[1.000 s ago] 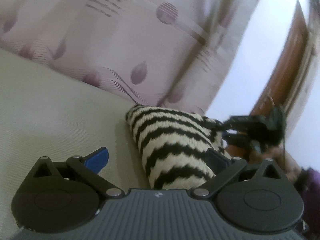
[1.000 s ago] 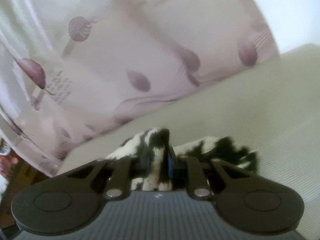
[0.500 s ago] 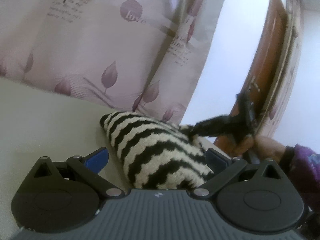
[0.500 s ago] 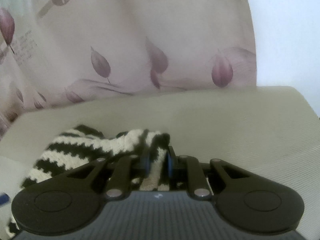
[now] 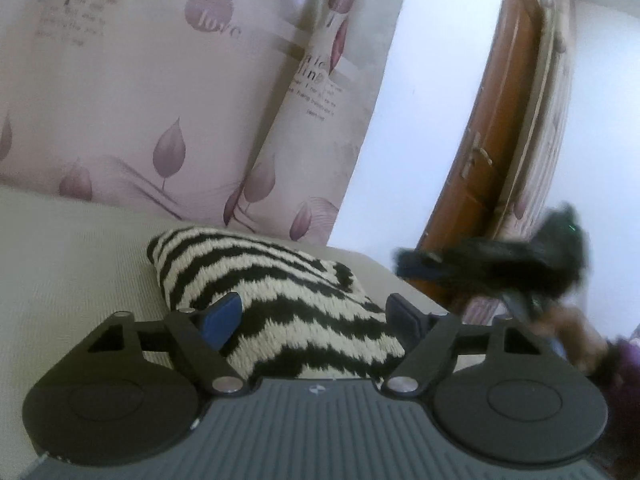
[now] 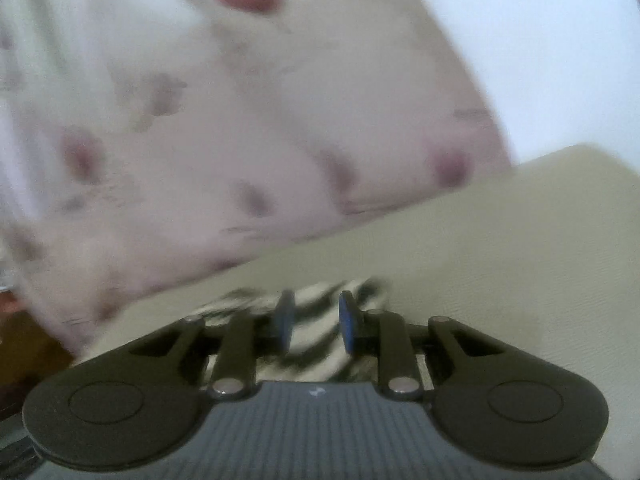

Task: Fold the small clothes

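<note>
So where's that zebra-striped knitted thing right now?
In the left wrist view the striped garment lies bunched on the beige surface, between the left gripper's fingers and below the leaf-print curtain.

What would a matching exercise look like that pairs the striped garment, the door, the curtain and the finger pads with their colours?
Column one:
1. knitted garment
2. door
3. curtain
4. finger pads

Column two:
A. blue
B. brown
C. black and cream stripes
D. pale pink with purple leaves

Pairs: 1-C, 2-B, 3-D, 4-A
</note>
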A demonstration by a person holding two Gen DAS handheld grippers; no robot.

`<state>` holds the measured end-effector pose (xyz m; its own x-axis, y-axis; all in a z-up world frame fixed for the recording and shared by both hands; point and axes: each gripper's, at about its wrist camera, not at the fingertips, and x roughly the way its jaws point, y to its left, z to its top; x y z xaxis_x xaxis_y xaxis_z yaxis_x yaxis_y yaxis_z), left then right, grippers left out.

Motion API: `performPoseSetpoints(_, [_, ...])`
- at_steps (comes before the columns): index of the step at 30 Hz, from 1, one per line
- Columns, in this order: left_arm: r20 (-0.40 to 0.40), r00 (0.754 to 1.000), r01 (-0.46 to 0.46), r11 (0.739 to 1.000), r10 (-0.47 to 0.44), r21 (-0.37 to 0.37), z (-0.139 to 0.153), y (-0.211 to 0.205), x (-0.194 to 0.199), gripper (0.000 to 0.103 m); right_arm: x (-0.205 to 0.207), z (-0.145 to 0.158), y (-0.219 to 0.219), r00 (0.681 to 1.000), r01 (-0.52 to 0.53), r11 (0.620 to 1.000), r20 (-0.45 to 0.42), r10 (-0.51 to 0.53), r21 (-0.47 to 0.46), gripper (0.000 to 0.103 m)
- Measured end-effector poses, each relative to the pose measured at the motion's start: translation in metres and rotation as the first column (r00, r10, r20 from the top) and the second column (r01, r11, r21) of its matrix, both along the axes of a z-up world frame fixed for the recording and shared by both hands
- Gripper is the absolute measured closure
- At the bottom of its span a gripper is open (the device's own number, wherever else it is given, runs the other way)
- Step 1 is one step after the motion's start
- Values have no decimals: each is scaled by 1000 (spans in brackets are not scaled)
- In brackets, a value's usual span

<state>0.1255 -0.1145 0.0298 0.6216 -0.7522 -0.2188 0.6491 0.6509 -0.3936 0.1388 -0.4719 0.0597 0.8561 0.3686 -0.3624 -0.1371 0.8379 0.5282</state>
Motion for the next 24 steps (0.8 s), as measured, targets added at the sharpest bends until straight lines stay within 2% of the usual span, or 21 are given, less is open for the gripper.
performPoseSetpoints(4, [-34, 999, -6, 1000, 6, -7, -5, 1, -2, 24, -44, -12, 10, 991, -127, 992, -34, 127, -8, 80])
performPoseSetpoints(7, [-50, 999, -15, 1000, 15, 5, -7, 0, -5, 22, -56, -25, 24, 980, -185, 981, -89, 179, -58, 80])
performPoseSetpoints(9, [-52, 998, -24, 1000, 25, 17, -6, -1, -6, 17, -58, -32, 35, 974, -214, 974, -94, 207, -76, 80])
performPoseSetpoints(11, [-47, 998, -28, 999, 30, 28, -4, -3, -8, 17, -59, -37, 39, 978, -191, 978, -105, 182, -85, 80])
performPoseSetpoints(14, [-38, 999, -33, 999, 35, 41, 2, -6, -11, 16, -59, -42, 37, 979, -182, 980, -107, 172, -84, 92])
performPoseSetpoints(17, [-14, 999, -32, 999, 33, 26, 11, -6, -15, 15, -76, -32, 32, 991, -119, 984, -73, 110, -129, 93])
performPoseSetpoints(20, [17, 999, -28, 999, 28, 23, 19, -8, -18, 15, -96, -21, 15, 996, -82, 988, -56, 76, -129, 94])
performPoseSetpoints(24, [61, 998, -37, 997, 33, 63, 19, -21, -20, 20, -102, -40, 2, 990, -74, 989, -131, 57, -131, 95])
